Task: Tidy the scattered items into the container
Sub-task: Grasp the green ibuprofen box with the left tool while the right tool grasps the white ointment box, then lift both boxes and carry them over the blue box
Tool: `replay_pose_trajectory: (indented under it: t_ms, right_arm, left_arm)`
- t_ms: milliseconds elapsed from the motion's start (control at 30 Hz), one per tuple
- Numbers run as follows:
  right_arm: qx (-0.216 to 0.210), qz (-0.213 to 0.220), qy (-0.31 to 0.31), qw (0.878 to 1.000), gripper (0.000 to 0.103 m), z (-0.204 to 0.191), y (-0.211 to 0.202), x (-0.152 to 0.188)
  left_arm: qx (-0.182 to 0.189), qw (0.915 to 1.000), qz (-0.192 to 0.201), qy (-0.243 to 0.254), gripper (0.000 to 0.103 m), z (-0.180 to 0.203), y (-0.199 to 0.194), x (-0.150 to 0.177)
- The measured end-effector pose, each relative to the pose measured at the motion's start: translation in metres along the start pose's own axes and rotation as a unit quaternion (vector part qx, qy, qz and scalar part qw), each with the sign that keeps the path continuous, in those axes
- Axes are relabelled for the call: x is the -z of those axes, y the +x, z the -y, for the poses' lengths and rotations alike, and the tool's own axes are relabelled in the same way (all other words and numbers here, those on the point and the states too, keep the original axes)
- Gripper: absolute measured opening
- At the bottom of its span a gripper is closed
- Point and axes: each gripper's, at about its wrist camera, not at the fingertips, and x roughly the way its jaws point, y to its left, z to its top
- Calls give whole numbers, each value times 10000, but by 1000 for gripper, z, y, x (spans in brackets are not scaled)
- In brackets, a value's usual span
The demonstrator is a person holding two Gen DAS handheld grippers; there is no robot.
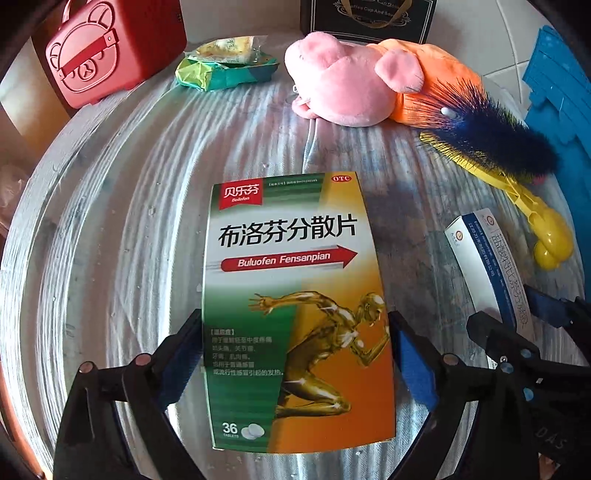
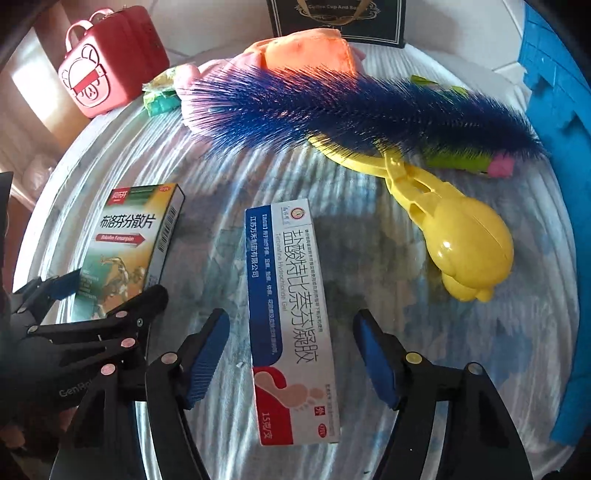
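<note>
A green-and-orange medicine box (image 1: 291, 258) lies flat on the grey streaked surface (image 1: 110, 240). My left gripper (image 1: 301, 362) straddles its near half, jaws wide; the blue pads (image 1: 413, 369) sit close beside the box's long edges without pressing. In the right wrist view the same box (image 2: 129, 229) and left gripper (image 2: 110, 291) appear at the left. A long white-and-blue ointment box (image 2: 284, 258) lies flat between the fingers of my right gripper (image 2: 291, 321), with a clear gap on each side. The ointment box (image 1: 476, 254) and right gripper (image 1: 513, 310) also show at the left wrist view's right edge.
At the back lie a pink-and-orange plush (image 1: 343, 85), a blue-bristled brush (image 2: 351, 107), a yellow clamp toy (image 2: 461, 251), a green packet (image 1: 221, 66) and a green stick with a pink end (image 2: 461, 158). A red bear case (image 1: 96, 55), black box (image 1: 369, 14) and blue plastic wall (image 2: 554, 110) border the surface.
</note>
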Motion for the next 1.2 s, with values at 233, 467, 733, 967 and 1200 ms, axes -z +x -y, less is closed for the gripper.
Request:
replay_pose_trajectory:
  t_ms: [233, 467, 733, 967, 1200]
  right_arm:
    - [102, 82, -105, 9999, 55, -3, -6, -9]
    - [-38, 413, -458, 9981, 38, -14, -38, -15]
    - [-350, 1320, -789, 9875, 38, -21, -115, -16]
    - [-167, 2054, -691, 9761, 38, -39, -189, -10]
    - [167, 2796, -563, 9583, 38, -36, -276, 12]
  left_arm:
    - [-123, 9999, 68, 51, 88, 7, -4, 8]
    - [-462, 9965, 699, 39, 88, 12, -53, 8]
    - [-517, 9888, 1368, -288, 88, 3, -129, 1]
    - [-218, 9788, 2027, -196, 88, 5, -192, 2]
    - [235, 9675, 2515, 159, 88, 34, -246, 10]
